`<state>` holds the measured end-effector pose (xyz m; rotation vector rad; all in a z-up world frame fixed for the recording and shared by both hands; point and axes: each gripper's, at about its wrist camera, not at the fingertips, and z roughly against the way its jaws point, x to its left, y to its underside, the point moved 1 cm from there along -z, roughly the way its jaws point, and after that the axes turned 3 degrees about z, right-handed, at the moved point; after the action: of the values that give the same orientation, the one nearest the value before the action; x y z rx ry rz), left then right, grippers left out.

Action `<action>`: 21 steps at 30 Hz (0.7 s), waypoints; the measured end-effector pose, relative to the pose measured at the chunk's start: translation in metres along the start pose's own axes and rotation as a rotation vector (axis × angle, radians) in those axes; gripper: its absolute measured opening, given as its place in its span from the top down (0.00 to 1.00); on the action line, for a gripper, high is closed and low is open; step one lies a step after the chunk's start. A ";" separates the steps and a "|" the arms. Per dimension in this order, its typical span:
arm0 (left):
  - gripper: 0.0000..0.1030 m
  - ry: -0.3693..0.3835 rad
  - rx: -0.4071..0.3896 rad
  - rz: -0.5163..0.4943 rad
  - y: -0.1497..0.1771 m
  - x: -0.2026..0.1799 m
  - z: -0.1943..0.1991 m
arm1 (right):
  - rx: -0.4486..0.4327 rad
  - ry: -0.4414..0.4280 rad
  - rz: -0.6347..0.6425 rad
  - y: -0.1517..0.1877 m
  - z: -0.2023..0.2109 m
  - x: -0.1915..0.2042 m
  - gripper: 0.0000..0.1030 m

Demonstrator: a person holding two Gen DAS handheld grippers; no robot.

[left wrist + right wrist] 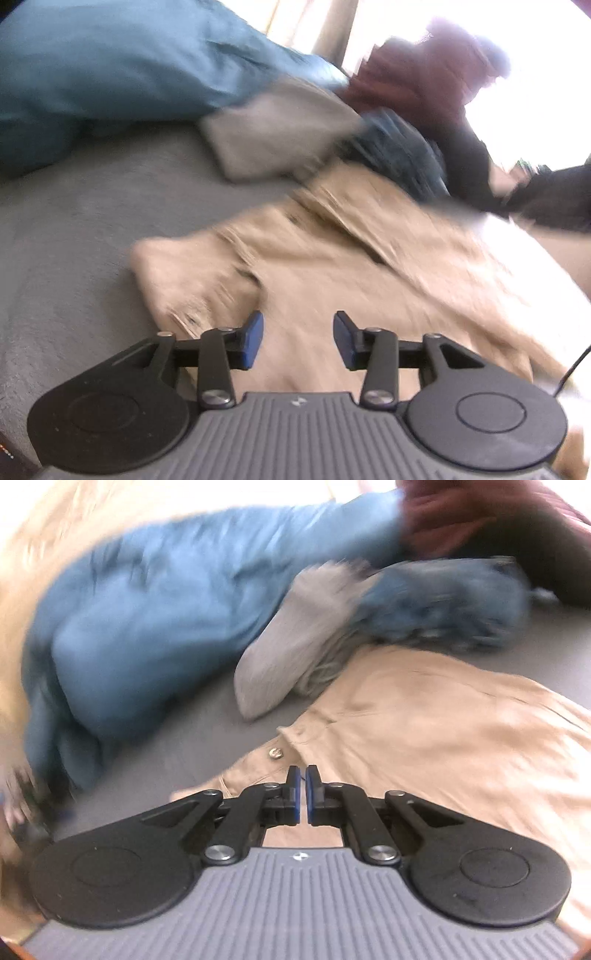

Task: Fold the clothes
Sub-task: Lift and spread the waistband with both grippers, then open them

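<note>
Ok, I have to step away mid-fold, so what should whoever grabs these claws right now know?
Left claw: open, empty, above the tan garment.
Right claw: nearly shut over the garment's buttoned edge; whether cloth is pinched, I cannot tell.
The garment lies rumpled on the grey surface.
Behind it: blue cloth, grey piece, dark blue item, maroon cloth, all unfolded.
Done: no finished fold visible.
Left: fold the tan garment, then the pile.

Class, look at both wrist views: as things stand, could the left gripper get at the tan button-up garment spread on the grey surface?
Probably yes. The left gripper hangs open right over the tan button-up garment, with nothing between its fingers and the cloth. The grey folded cloth and blue garment lie farther back, out of the way.
</note>
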<state>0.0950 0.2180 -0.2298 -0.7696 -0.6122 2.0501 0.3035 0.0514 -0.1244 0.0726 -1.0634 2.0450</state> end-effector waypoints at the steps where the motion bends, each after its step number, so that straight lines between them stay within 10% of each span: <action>1: 0.59 0.006 0.009 -0.007 0.002 -0.004 0.003 | -0.027 0.016 -0.041 0.005 0.027 -0.007 0.97; 12: 0.51 0.207 0.209 0.005 0.028 -0.041 0.059 | -0.351 0.137 -0.578 0.129 0.313 -0.077 0.94; 21: 0.51 0.185 0.323 0.017 0.093 -0.057 0.065 | -0.205 0.382 -0.926 0.317 0.347 -0.102 0.76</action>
<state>0.0249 0.1124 -0.2291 -0.7608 -0.1647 1.9983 0.0529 -0.3583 -0.1501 0.0507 -0.7749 1.0561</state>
